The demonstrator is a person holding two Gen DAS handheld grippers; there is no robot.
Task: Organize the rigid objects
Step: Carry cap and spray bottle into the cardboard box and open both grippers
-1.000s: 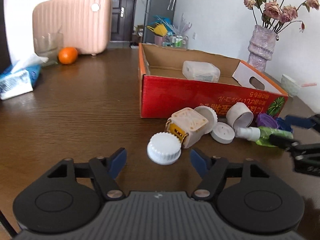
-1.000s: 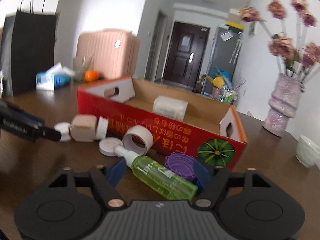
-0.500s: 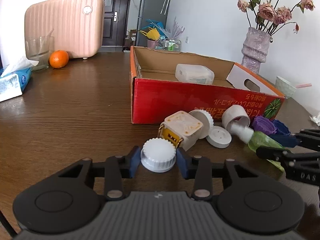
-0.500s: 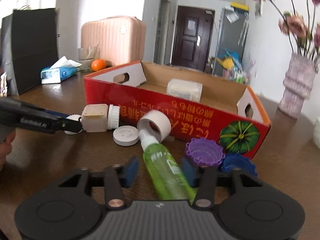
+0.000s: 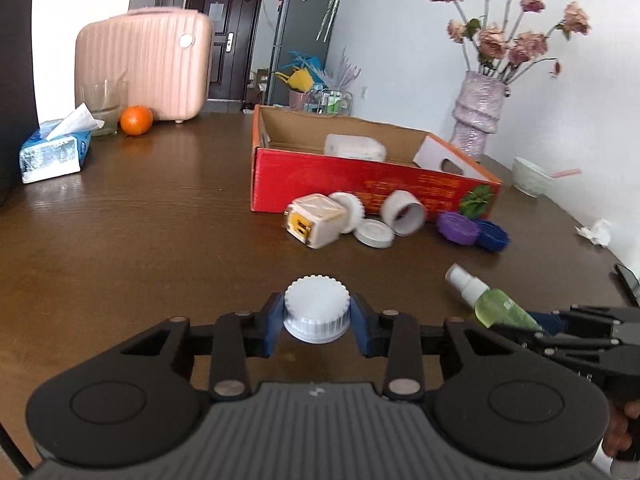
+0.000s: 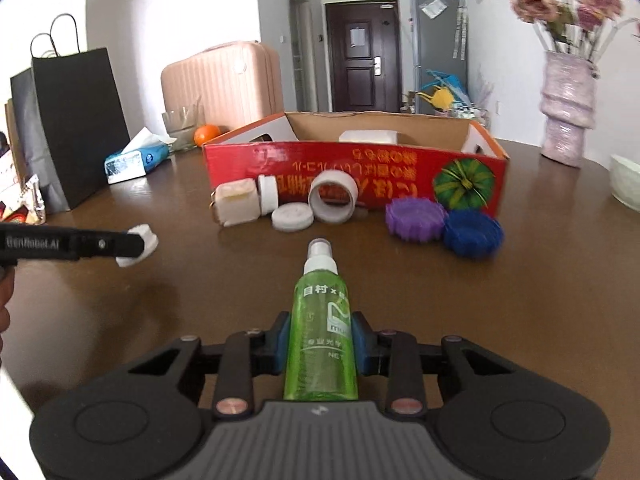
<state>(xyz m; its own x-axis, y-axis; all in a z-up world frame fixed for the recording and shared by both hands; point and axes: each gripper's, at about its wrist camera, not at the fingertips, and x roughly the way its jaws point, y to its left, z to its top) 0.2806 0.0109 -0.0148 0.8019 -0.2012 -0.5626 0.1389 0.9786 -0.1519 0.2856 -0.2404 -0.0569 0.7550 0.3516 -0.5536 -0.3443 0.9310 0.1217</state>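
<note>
My left gripper (image 5: 316, 330) is shut on a white ribbed cap (image 5: 316, 307) and holds it above the table, short of the red cardboard box (image 5: 360, 188). My right gripper (image 6: 320, 346) is shut on a green spray bottle (image 6: 322, 320), nozzle pointing at the box (image 6: 352, 176). The bottle also shows in the left wrist view (image 5: 492, 304). In front of the box lie a cream square plug-like block (image 5: 314, 226), a flat white lid (image 5: 374, 234), a white ring (image 5: 404, 212), a purple cap (image 6: 414, 220) and a blue cap (image 6: 472, 234). A white container (image 5: 354, 148) lies in the box.
A tissue pack (image 5: 54, 152), a glass (image 5: 104, 108) and an orange (image 5: 137, 120) stand at the far left, with a pink suitcase (image 5: 146, 64) behind. A black paper bag (image 6: 68, 120) stands left. A vase of flowers (image 5: 478, 120) and a pale bowl (image 5: 530, 176) are at the right.
My left gripper closed on the white cap and lifted it back from the pile. My right gripper closed on the green bottle and pulled it back from the box.
</note>
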